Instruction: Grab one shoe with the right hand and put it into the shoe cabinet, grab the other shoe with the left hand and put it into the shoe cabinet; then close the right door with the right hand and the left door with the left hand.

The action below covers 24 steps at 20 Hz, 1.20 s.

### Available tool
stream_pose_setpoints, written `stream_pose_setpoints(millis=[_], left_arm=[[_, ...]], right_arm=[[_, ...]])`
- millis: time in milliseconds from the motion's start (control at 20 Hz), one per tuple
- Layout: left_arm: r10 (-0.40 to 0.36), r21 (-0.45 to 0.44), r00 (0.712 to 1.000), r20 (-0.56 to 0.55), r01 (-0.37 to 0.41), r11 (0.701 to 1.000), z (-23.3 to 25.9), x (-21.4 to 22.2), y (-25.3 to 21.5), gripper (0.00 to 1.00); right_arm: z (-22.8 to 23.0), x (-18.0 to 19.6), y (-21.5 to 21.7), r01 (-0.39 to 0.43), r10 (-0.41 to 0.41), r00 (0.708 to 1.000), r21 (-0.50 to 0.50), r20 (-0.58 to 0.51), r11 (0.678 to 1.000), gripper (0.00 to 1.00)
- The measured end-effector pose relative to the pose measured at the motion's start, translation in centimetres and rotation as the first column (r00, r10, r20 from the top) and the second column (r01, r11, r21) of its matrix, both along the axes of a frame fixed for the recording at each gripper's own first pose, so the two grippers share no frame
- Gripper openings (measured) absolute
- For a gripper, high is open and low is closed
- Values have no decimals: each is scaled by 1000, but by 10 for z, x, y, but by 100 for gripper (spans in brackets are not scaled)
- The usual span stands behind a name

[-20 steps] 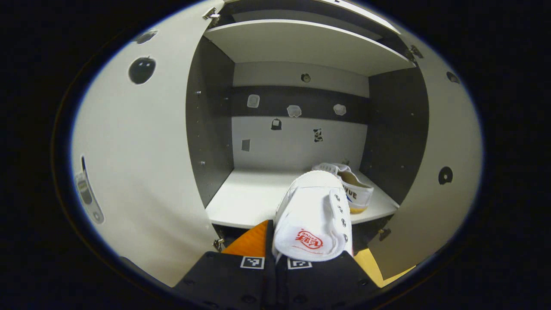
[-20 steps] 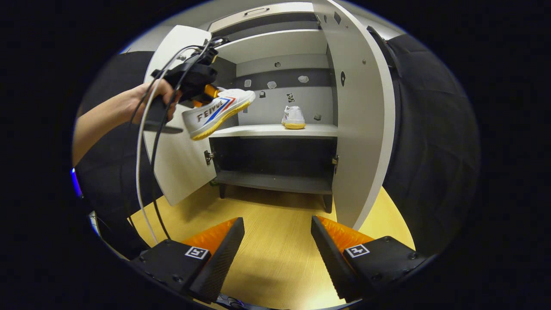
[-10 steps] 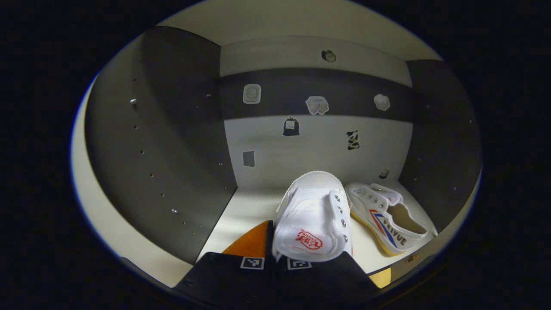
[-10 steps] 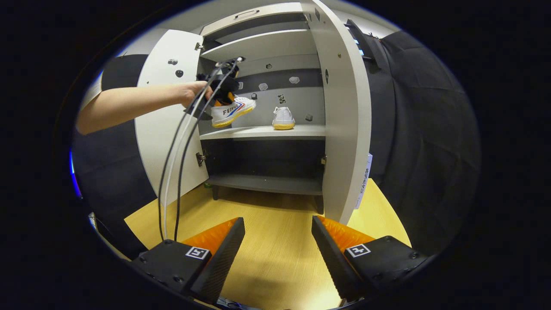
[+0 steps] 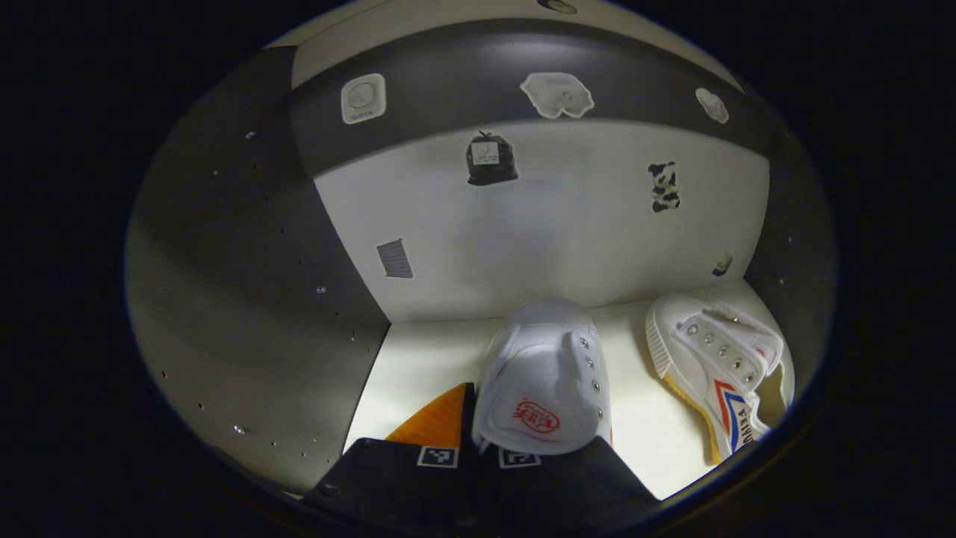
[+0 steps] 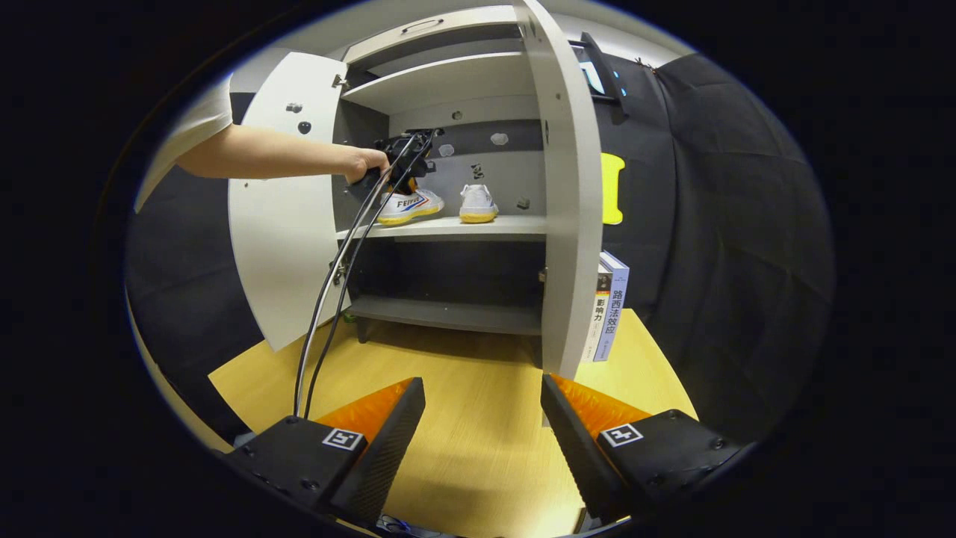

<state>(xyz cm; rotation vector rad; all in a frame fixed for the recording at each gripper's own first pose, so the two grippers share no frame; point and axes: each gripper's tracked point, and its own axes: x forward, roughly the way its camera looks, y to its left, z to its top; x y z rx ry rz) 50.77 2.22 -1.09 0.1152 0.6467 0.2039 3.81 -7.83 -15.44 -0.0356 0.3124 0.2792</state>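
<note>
We hold the second shoe (image 5: 544,396) by its heel end in the left tongs (image 5: 478,452), so its toe points to the back wall of the shoe cabinet (image 5: 246,299). That way the toe goes in first. The shoe sits right at the tips of these tongs, low over the white shelf (image 5: 418,366). The two tips are pressed close on it, and we think it can be set down now. In the right gripper view this shoe (image 6: 407,205) looks like it is touching the shelf or just above it; we cannot tell which.

The first shoe (image 5: 717,373) lies on the same shelf, just to the right, a little apart. It was left there to make room for its pair.

The right tongs (image 6: 482,441) are wide open and hold nothing. They wait low over the yellow tabletop (image 6: 478,373), well apart from the cabinet. The right door (image 6: 567,224) and the left door (image 6: 287,217) both stand open, not yet shut. Some books (image 6: 609,306) stand beside the right door.
</note>
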Motion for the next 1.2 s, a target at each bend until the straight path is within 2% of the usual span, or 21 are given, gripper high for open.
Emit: stream_pose_setpoints(millis=[200, 250, 300, 350, 400, 600, 650, 800, 950, 1100, 1200], left_arm=[[-9, -27, 1000, -17, 9, 1000, -7, 0, -7, 10], [-17, -23, 999, -27, 16, 1000, -5, -4, -8, 17], [-19, -20, 1000, -22, 19, 1000, 0, -9, -8, 19], [-21, -13, 1000, -5, 21, 1000, 7, -13, -5, 30], [-24, -8, 1000, 9, 24, 1000, 14, -22, -4, 35], [-66, 2, 993, 94, 66, 998, 40, -66, -7, 92], [-83, -4, 989, 121, 84, 996, 46, -81, -12, 98], [-139, -25, 967, 214, 148, 989, 65, -134, -33, 96], [-181, -60, 928, 325, 211, 976, 83, -190, -53, 96], [-177, -94, 894, 412, 235, 967, 88, -248, -62, 96], [-186, -82, 867, 462, 251, 965, 85, -285, -63, 96]], right_arm=[[1, 1, -4, 17, -17, 1000, 16, -7, 1000, 99], [0, 1, -4, 18, -18, 1000, 14, -8, 1000, 99], [1, 1, -3, 18, -18, 1000, 14, -8, 1000, 99], [2, 0, -2, 16, -16, 1000, 15, -7, 1000, 99], [3, 0, -1, 16, -16, 1000, 14, -5, 1000, 99], [10, -4, 4, 17, -17, 1000, 25, 1, 1000, 99], [13, -6, 6, 19, -19, 1000, 28, 3, 999, 99], [26, -11, 10, 30, -31, 999, 20, 23, 999, 99], [41, -19, 13, 48, -49, 998, 12, 43, 999, 99], [56, -28, 14, 82, -82, 994, 1, 69, 997, 99], [68, -34, 13, 117, -117, 989, 1, 88, 993, 99]])
